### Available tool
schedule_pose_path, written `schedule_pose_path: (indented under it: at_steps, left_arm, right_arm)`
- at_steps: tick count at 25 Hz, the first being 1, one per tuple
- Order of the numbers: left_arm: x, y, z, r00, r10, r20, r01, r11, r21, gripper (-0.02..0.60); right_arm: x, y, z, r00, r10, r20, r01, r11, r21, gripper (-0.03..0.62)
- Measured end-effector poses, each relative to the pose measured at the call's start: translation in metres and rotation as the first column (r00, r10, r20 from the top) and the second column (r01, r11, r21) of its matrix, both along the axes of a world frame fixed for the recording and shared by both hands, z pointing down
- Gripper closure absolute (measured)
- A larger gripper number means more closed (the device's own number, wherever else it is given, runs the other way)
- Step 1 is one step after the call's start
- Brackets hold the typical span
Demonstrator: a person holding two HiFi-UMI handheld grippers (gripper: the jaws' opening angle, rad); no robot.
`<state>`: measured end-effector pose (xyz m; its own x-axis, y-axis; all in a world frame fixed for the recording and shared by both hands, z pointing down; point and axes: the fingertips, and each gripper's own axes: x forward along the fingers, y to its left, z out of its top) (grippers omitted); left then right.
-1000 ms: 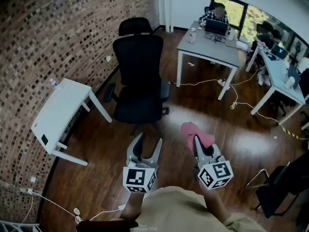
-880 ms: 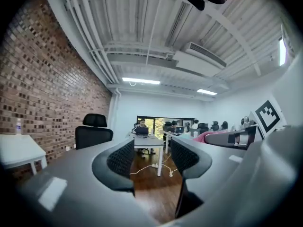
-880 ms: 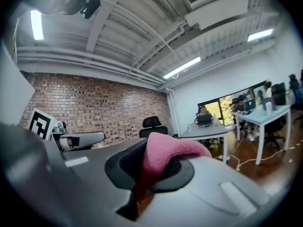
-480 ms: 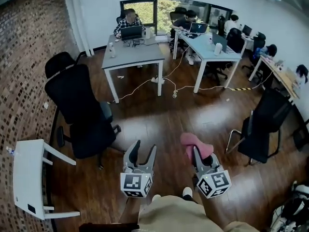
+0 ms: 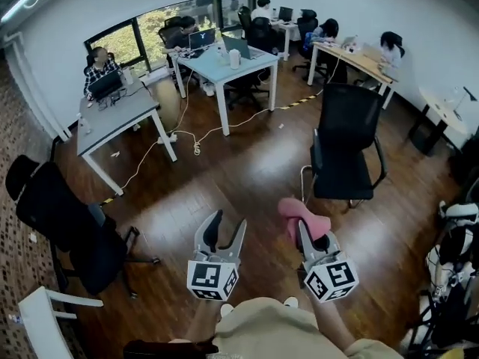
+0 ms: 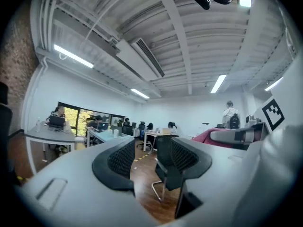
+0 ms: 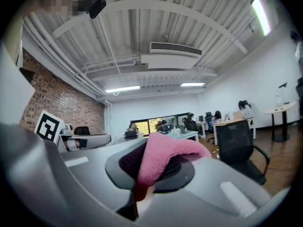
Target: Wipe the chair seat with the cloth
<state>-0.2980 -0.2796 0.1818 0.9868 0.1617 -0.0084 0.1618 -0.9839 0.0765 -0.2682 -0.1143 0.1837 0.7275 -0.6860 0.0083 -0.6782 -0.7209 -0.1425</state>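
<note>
The right gripper (image 5: 312, 232) was clamped on the cloth (image 5: 300, 210), which draped over its tips. The left gripper (image 5: 228, 220) was closing with nothing between its jaws. A chair (image 5: 346, 129) stood ahead of the right gripper, well apart.

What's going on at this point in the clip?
A person stands in an office holding two grippers. The right gripper is shut on a pink cloth; the left gripper has nothing between its jaws, which are closing. A black office chair stands ahead, apart from both grippers, so wiping has not begun.
</note>
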Motion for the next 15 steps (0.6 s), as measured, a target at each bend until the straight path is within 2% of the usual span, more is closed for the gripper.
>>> schedule_pose_path:
  at_steps: [4, 7, 11, 15]
  left_arm:
    - [0.047, 0.115, 0.0, 0.989, 0.147, -0.011, -0.147, 0.989, 0.006, 0.363]
    - [0.071, 0.182, 0.015, 0.976, 0.217, 0.028, -0.217, 0.976, 0.011, 0.362]
    - [0.097, 0.256, 0.027, 0.955, 0.295, 0.043, -0.295, 0.955, -0.002, 0.362]
    - [0.132, 0.311, 0.032, 0.922, 0.375, 0.095, -0.378, 0.926, 0.011, 0.362]
  right_arm:
    - [0.029, 0.116, 0.011, 0.99, 0.143, 0.01, -0.143, 0.99, 0.005, 0.577]
    - [0.038, 0.185, 0.035, 0.975, 0.215, 0.059, -0.216, 0.976, 0.007, 0.577]
    - [0.044, 0.256, 0.043, 0.965, 0.26, 0.042, -0.262, 0.964, 0.045, 0.577]
    - [0.061, 0.304, 0.045, 0.949, 0.314, 0.031, -0.315, 0.948, 0.052, 0.577]
